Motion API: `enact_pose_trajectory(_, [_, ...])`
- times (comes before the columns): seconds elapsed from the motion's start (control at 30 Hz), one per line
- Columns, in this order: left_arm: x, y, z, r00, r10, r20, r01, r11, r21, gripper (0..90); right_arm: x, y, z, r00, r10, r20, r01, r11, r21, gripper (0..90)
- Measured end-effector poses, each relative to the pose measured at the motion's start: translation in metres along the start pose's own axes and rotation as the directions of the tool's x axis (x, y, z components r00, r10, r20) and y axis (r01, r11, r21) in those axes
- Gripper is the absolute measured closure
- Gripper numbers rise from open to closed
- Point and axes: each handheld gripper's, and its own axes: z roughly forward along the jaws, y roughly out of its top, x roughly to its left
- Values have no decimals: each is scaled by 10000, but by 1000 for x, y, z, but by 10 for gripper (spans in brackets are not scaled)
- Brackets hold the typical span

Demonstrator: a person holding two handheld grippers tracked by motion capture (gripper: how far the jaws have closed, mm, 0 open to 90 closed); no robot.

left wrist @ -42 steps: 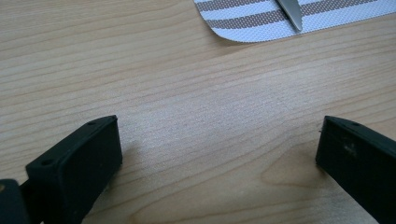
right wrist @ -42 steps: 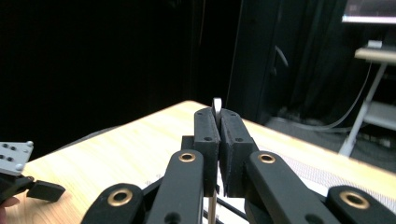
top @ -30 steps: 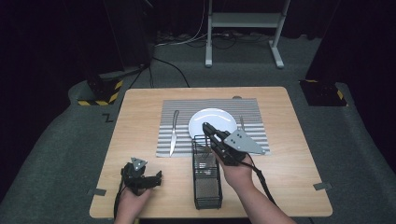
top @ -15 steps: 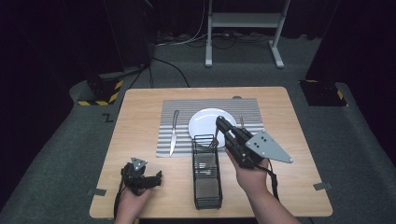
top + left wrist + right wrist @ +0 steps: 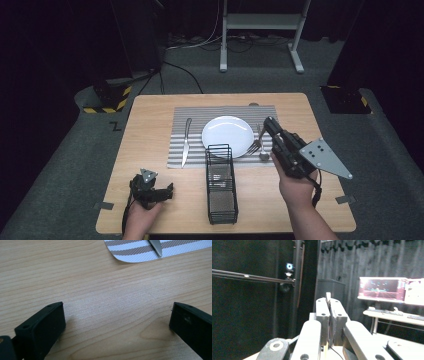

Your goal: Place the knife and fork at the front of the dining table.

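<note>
left claw [image 5: 150, 187], jaws spread wide, rests low on the bare wooden worktop [image 5: 150, 125] near its front-left corner, with the knife [image 5: 185, 141] on the striped placemat [image 5: 190, 112] beyond it. centre: wire basket [image 5: 221, 182] standing just in front of the white plate [image 5: 228, 136]. right claw [image 5: 270, 123], raised and tilted upward beside the fork [image 5: 256, 142] and spoon [image 5: 263, 154], is pressed together on a thin pale sliver i cannot identify.

Recording studio (black curtains [image 5: 372, 257], rig-mounted camera [image 5: 289, 266]).
</note>
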Motion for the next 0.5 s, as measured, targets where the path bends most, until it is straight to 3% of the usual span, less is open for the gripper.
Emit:
enact_pose_trajectory(0.3, [0, 0, 0, 10000, -3, -5, 3, 10000, -2, 6, -42, -30, -14, 9931, -125, 1167, 23, 9962, 872, 870])
enact_pose_trajectory(0.5, [0, 0, 0, 10000, -4, -5, 4, 10000, -3, 6, -64, -58, -16, 9856, -170, 1683, -99, 9875, 1574, 870])
